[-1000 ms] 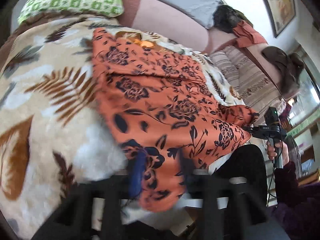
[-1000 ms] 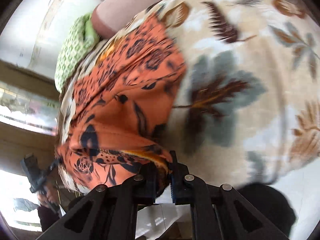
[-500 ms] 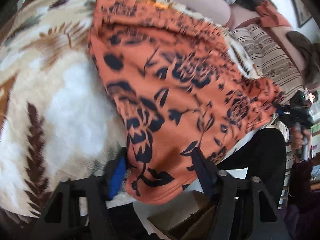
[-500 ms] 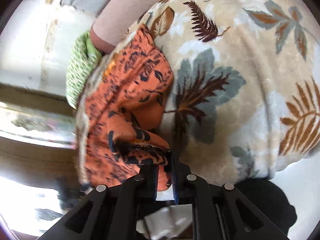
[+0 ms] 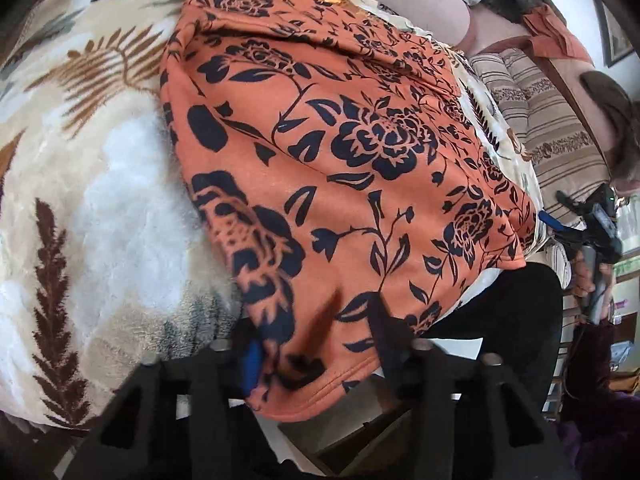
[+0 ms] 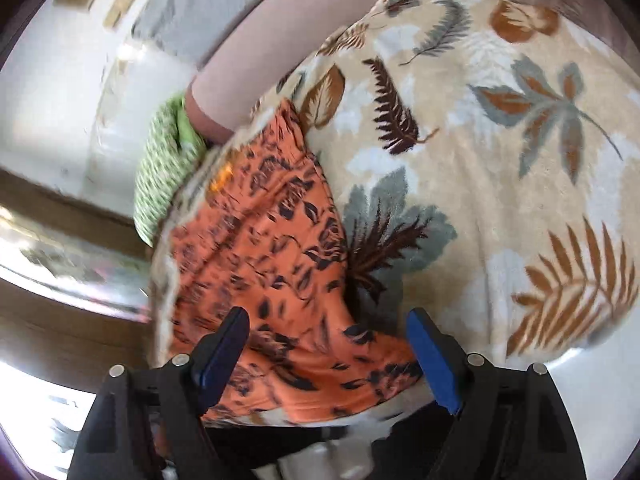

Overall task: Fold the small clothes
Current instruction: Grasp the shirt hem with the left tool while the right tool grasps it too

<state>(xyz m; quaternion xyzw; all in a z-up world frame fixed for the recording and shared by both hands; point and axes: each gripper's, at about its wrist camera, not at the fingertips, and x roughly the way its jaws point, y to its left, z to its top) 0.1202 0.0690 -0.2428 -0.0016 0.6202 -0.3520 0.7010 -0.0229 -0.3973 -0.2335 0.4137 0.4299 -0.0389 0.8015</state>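
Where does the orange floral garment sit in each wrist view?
Left wrist: orange garment fills the centre, its near hem between the left gripper fingers.
Right wrist: garment lies lower left, its hem between the opening right gripper fingers.
Shared landmark: leaf-print blanket underneath.

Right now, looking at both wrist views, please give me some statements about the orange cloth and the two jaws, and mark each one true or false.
1. The orange cloth lies on a leaf-print blanket. True.
2. The right gripper is clamped on the cloth. False: its jaws are opening wide; the cloth lies between them, not pinched.
3. The cloth has a dark flower print. True.
4. The cloth is rolled into a ball. False: it lies spread out flat.
5. The near edge of the cloth sits between the left gripper's jaws. True.
6. A green patterned pillow lies on top of the cloth. False: it is beyond it.
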